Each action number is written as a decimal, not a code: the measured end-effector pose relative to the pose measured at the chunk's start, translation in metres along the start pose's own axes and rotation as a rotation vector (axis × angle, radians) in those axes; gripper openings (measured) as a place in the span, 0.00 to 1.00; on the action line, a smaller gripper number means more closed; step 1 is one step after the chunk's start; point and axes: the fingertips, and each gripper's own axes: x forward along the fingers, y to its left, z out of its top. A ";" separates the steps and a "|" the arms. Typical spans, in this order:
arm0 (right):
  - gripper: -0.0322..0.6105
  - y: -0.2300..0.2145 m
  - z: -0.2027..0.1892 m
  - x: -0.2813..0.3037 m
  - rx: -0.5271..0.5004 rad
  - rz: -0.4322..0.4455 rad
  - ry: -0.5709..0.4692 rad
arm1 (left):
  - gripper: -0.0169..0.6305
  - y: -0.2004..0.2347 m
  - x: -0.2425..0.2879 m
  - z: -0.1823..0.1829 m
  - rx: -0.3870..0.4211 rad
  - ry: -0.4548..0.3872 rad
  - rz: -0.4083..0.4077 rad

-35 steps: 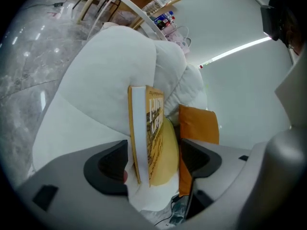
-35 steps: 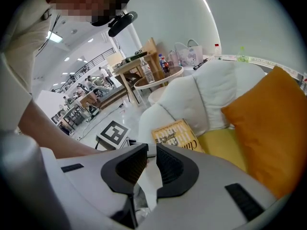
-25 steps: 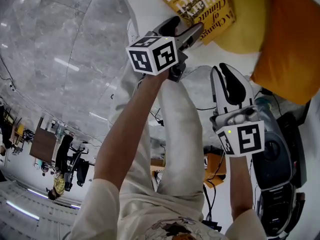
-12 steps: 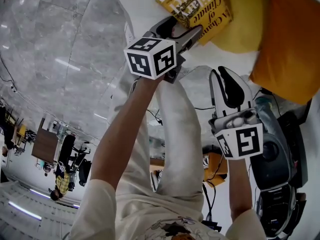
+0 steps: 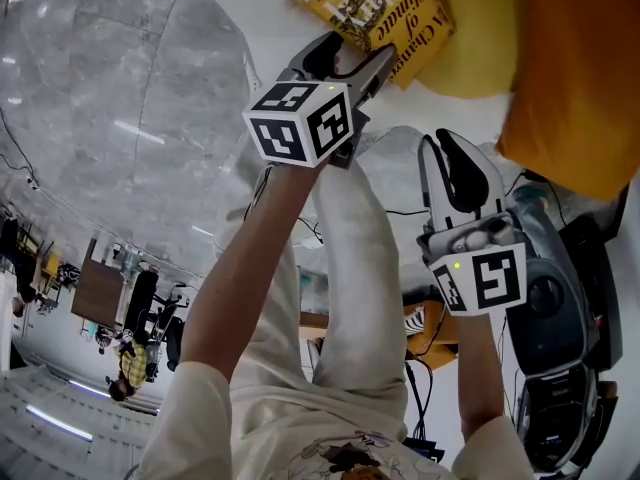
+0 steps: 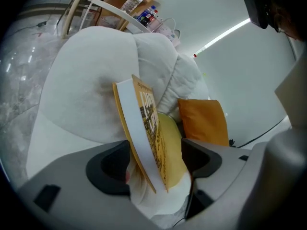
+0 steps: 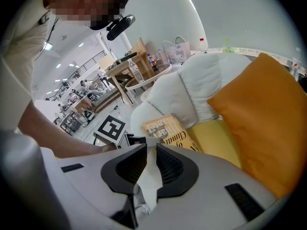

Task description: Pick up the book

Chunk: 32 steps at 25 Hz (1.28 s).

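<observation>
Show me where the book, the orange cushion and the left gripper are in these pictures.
book (image 5: 385,18), head view, its printed yellow cover.
orange cushion (image 7: 264,114), right gripper view, middle of its face.
left gripper (image 5: 362,50), head view, gap between its fingertips.

Paper book (image 5: 385,13), matt cloth cushion (image 5: 575,68)

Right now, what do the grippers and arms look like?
The left gripper and right gripper are grey plastic with black jaw pads. Each carries a white cube with black square markers and a small green light. Forearms are bare below short off-white T-shirt sleeves, and there is a print on the chest.
</observation>
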 end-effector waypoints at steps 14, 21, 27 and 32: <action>0.15 -0.007 -0.005 -0.006 0.029 -0.013 -0.006 | 0.48 -0.005 0.009 0.012 -0.103 -0.055 -0.060; 0.15 -0.004 -0.008 -0.010 0.032 -0.014 -0.002 | 0.42 -0.022 0.020 0.025 -0.118 -0.099 -0.112; 0.15 -0.003 -0.008 -0.011 0.026 -0.018 -0.002 | 0.42 -0.031 0.039 0.048 -0.070 -0.114 -0.093; 0.15 -0.002 -0.002 -0.011 0.024 -0.018 -0.012 | 0.38 -0.018 0.049 0.049 -0.048 -0.099 -0.023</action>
